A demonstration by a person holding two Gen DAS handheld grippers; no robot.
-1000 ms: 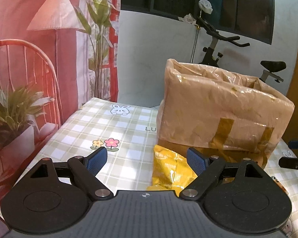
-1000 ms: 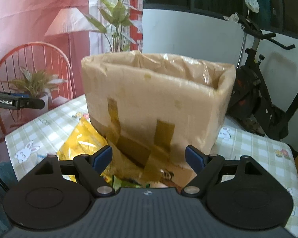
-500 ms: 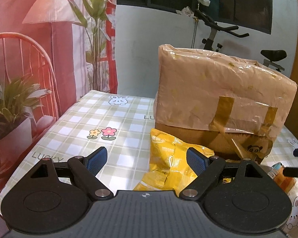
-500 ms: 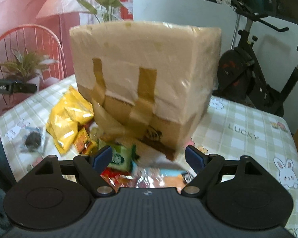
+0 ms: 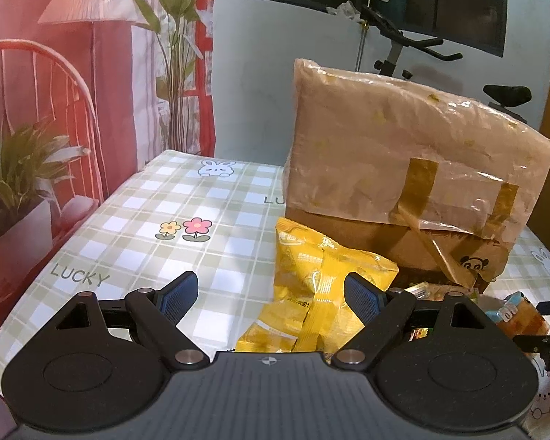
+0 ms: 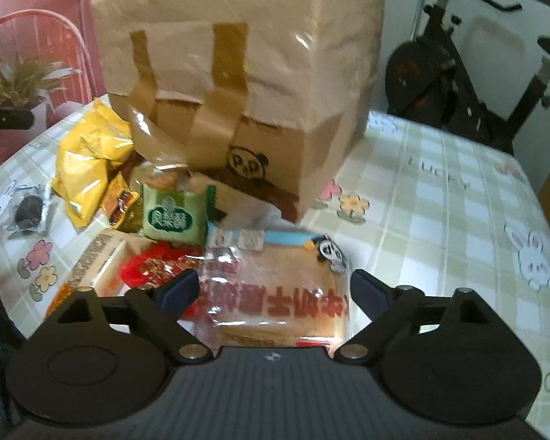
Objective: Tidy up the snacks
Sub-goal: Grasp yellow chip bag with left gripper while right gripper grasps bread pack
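Snacks (image 6: 172, 216) lie loose mid-table beside the box (image 6: 238, 73); none looks sorted yet. My right fingers (image 6: 273, 291), just widened, straddle the bread pack (image 6: 275, 289) without gripping; left fingers (image 5: 271, 293) gape, empty, over the yellow bag (image 5: 311, 293).

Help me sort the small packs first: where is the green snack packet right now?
In the right wrist view, the green snack packet lies left of centre on the table, in front of the cardboard box, between the orange packet and the bread pack.
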